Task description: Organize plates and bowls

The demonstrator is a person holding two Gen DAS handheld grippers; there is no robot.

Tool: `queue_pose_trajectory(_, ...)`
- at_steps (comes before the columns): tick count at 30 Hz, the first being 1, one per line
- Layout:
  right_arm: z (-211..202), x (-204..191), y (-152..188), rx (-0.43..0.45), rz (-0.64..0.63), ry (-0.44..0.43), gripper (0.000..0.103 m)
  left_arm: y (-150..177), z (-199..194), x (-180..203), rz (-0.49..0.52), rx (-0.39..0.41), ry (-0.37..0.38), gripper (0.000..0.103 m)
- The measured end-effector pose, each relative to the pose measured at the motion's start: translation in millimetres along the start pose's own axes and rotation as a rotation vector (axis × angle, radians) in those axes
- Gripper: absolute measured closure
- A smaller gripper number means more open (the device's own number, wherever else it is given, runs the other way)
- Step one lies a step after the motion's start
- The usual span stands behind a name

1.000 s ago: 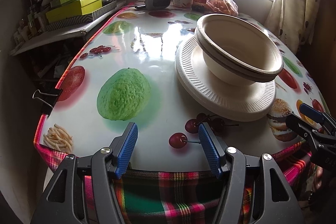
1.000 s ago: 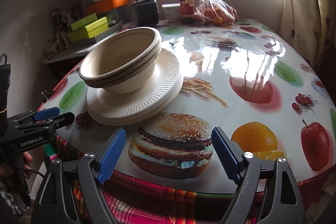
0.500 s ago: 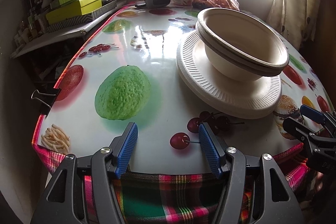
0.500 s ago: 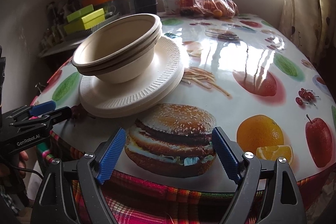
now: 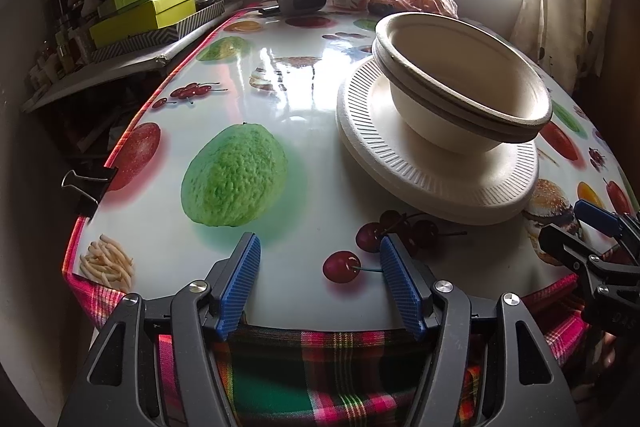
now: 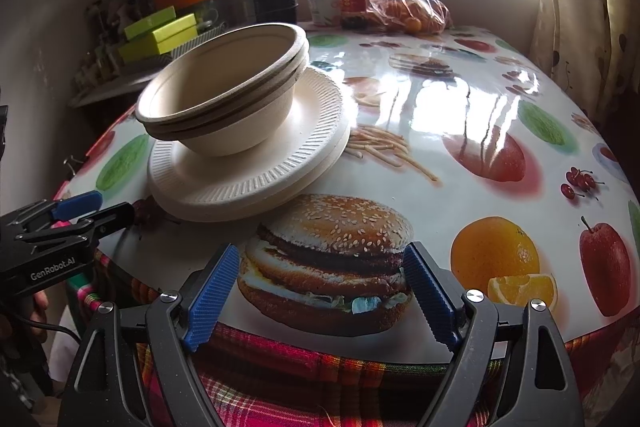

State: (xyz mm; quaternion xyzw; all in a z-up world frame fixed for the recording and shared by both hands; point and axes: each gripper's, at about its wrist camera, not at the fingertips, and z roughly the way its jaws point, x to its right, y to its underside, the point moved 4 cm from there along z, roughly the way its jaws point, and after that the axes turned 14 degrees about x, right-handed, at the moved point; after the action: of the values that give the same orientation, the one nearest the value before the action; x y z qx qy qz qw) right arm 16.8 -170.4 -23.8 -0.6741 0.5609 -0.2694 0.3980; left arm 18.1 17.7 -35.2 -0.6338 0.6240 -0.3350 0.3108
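With both grippers hovering off the tabletop's [image 6: 460, 155] near edge, the bowls [image 6: 224, 95] sit nested on the plates [image 6: 256, 167], just inside that edge. The stack lies between them: forward-right of left gripper [image 5: 320, 287], forward-left of right gripper [image 6: 320, 301]. Both stand apart, empty.

White lettering "GenRobot.AI" stands on the black body of the left hand-held gripper [image 6: 76, 213], at nine o'clock in the right wrist view. The labels on the jar [image 6: 352, 1] and the tub [image 6: 322, 7] at twelve o'clock are too small to read.
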Motion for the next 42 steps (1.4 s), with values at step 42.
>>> queue_pose_trajectory(42, -0.1, 0.2, 0.1, 0.000, -0.002, -0.001, 0.018, 0.6, 0.0, 0.4, 0.002, 0.005, -0.004, 0.037)
